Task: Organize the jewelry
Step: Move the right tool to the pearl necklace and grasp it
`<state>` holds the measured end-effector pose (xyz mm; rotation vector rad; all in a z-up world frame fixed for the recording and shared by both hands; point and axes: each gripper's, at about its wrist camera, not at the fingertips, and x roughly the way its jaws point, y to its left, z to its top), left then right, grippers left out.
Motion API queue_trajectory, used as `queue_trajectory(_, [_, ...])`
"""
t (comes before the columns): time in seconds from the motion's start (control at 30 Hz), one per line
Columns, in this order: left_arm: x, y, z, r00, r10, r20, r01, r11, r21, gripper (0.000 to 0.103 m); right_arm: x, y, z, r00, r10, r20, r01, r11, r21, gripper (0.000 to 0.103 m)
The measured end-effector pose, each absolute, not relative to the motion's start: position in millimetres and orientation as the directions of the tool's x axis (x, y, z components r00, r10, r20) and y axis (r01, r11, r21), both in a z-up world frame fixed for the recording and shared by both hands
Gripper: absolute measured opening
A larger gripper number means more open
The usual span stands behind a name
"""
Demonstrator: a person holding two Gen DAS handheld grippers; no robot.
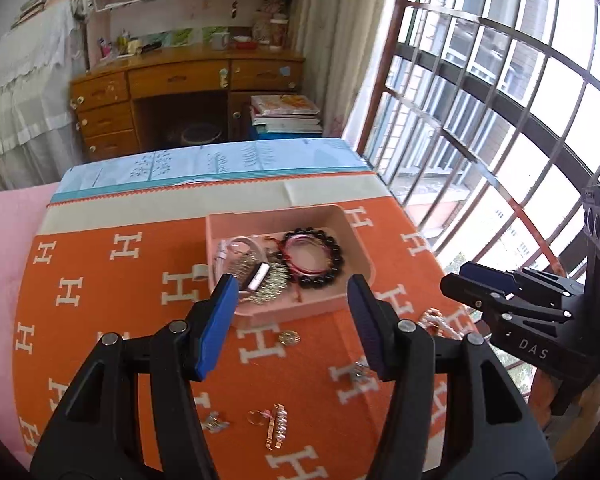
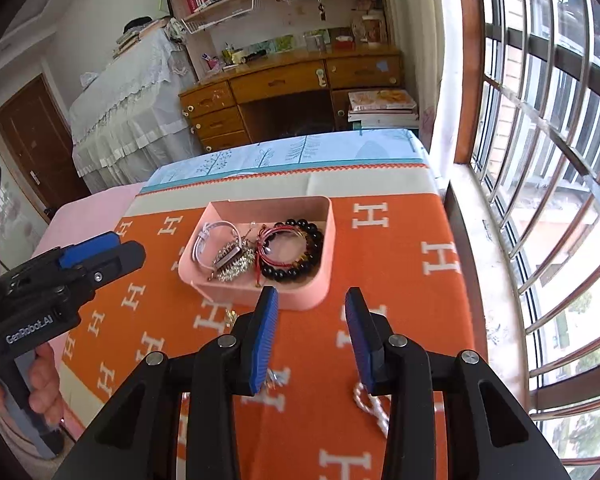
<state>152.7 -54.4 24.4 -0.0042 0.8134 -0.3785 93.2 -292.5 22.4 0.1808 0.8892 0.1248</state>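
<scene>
Orange blanket [image 1: 148,360], pink tray [image 1: 356,240] part filled, loose pieces left.
Both the left gripper [image 1: 292,320] and right gripper [image 2: 312,336] hang released and empty; next probably the pearl strand [image 2: 370,404], needing a low pinch.

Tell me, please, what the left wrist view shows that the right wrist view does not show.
Only the left wrist view shows the gold hair clip and a round gold piece loose on the orange blanket. Only the right wrist view shows the brown door. Both share the pink tray with the black bead bracelet, the pearl strand, and both open grippers, left gripper and right gripper.
</scene>
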Motion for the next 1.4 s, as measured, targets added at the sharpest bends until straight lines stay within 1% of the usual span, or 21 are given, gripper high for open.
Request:
queue_trajectory(0.13, [135.0, -76.3, 23.3, 0.619, -0.354, -0.701, 0.367, 0.92, -0.14, 0.054, 62.6, -319.3, 28.9, 0.64, 0.177, -0.748, -0.001, 0.973, 0.229, 0.035])
queue_trajectory(0.3, [122.2, -108.8, 7.9, 0.583, -0.377, -0.719, 0.412, 0.901, -0.138, 0.054, 35.9, -354.9, 20.6, 0.643, 0.14, -0.753, 0.061, 0.971, 0.232, 0.035])
queue_trajectory(0.6, [113.5, -145.4, -41.7, 0.495, -0.386, -0.779, 0.442, 0.883, -0.157, 0.054, 11.0, -403.4, -37.9, 0.571, 0.132, -0.81, 0.142, 0.956, 0.256, 0.035])
queue_trajectory(0.83, [116.7, -154.2, -70.6, 0.441, -0.376, -0.815, 0.437, 0.883, -0.171, 0.054, 8.1, -410.2, -81.8, 0.539, 0.159, -0.827, 0.076, 0.969, 0.236, 0.035])
queue_trajectory(1.0, [119.5, -159.8, -78.3, 0.43, -0.369, -0.824, 0.434, 0.885, -0.169, 0.054, 13.0, -396.7, -94.5, 0.542, 0.148, -0.827, -0.008, 0.985, 0.171, 0.035])
queue_trajectory(1.13, [120.9, -163.3, -81.4, 0.422, -0.37, -0.828, 0.437, 0.883, -0.172, 0.054, 19.3, -390.2, -99.5, 0.549, 0.148, -0.823, -0.042, 0.988, 0.149, 0.035])
queue_trajectory(1.23, [122.0, -166.4, -83.8, 0.416, -0.37, -0.831, 0.439, 0.882, -0.173, 0.054, 23.7, -383.8, -100.2, 0.549, 0.16, -0.82, -0.079, 0.987, 0.14, 0.032])
queue_trajectory(1.27, [122.8, -167.6, -84.6, 0.414, -0.37, -0.832, 0.439, 0.882, -0.173, 0.054, 24.6, -381.2, -100.8, 0.549, 0.162, -0.82, -0.093, 0.987, 0.133, 0.024])
queue_trajectory(1.33, [123.0, -169.6, -85.9, 0.411, -0.369, -0.834, 0.44, 0.881, -0.173, 0.054, 26.5, -376.3, -102.5, 0.547, 0.168, -0.82, -0.109, 0.986, 0.128, 0.015])
queue_trajectory(1.37, [123.5, -170.3, -86.5, 0.41, -0.369, -0.834, 0.44, 0.881, -0.173, 0.054, 27.0, -374.8, -102.2, 0.55, 0.172, -0.817, -0.111, 0.985, 0.132, 0.012])
queue_trajectory(1.4, [124.1, -170.7, -86.9, 0.409, -0.369, -0.835, 0.441, 0.881, -0.173, 0.054, 27.8, -372.6, -102.3, 0.55, 0.181, -0.816, -0.118, 0.983, 0.138, 0.012])
